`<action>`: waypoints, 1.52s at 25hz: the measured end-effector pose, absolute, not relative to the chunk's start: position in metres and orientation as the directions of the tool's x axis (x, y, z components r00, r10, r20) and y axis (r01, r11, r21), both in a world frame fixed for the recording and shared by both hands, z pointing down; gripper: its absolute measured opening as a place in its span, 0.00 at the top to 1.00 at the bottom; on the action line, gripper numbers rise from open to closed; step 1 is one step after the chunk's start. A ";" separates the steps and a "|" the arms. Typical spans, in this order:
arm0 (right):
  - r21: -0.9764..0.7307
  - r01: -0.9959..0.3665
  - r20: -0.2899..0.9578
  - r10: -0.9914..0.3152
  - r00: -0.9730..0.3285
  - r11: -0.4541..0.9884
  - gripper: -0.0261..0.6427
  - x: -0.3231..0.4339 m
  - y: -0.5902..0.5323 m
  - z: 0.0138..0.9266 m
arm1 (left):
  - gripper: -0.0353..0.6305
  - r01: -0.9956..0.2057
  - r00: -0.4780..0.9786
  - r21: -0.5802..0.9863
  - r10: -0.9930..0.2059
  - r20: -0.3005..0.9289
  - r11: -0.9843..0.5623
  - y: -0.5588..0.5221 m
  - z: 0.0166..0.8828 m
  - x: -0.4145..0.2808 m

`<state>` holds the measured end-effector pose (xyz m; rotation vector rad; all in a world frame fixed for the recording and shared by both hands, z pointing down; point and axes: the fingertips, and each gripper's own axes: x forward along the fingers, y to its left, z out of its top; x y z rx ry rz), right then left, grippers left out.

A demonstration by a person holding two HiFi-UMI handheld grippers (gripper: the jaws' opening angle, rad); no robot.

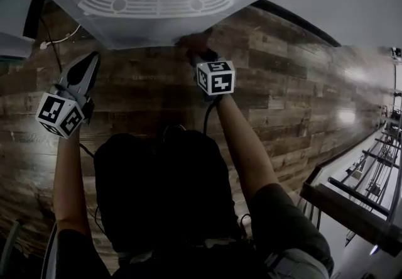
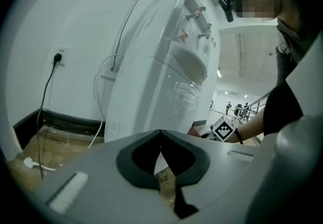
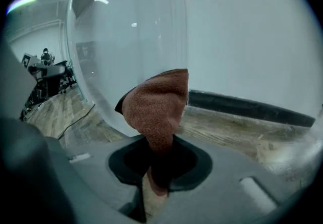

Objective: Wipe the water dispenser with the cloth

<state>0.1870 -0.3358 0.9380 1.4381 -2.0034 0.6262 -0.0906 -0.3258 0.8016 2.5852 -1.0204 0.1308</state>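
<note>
Right gripper view: my right hand-held gripper [image 3: 157, 165] clamps the cloth [image 3: 156, 102], with the water dispenser [image 3: 126, 41] dead ahead. My left hand-held gripper [image 2: 161, 140], jaws together and empty, waits beside the dispenser.

a large indoor workspace, something like an open lab or office hall, is suggested: a wood-plank floor [image 1: 301, 83] is bordered by white walls [image 2: 50, 16] with a dark baseboard [image 3: 247, 107], a water dispenser [image 2: 171, 66] is set beside a wall socket [image 2: 59, 57], and ceiling lights [image 2: 220, 73] and distant people [image 2: 237, 109] are seen beyond.
</note>
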 end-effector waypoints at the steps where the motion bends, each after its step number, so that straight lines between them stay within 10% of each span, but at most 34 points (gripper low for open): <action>1: -0.039 -0.953 0.704 -0.669 -0.239 0.300 0.88 0.187 -0.335 0.952 | 0.94 -0.674 0.738 0.297 -0.637 0.221 -0.677 -0.326 0.816 -0.091; 16: 0.006 -0.985 0.809 -0.580 -0.096 0.170 0.88 0.202 -0.316 1.046 | 0.94 -0.618 0.786 0.342 -0.549 0.285 -0.707 -0.315 0.918 -0.083; 38: -0.093 -0.531 0.729 -0.306 -0.613 0.842 0.88 -0.114 -0.319 1.005 | 0.94 -0.698 0.715 0.264 -0.625 0.314 -0.666 -0.307 0.918 -0.135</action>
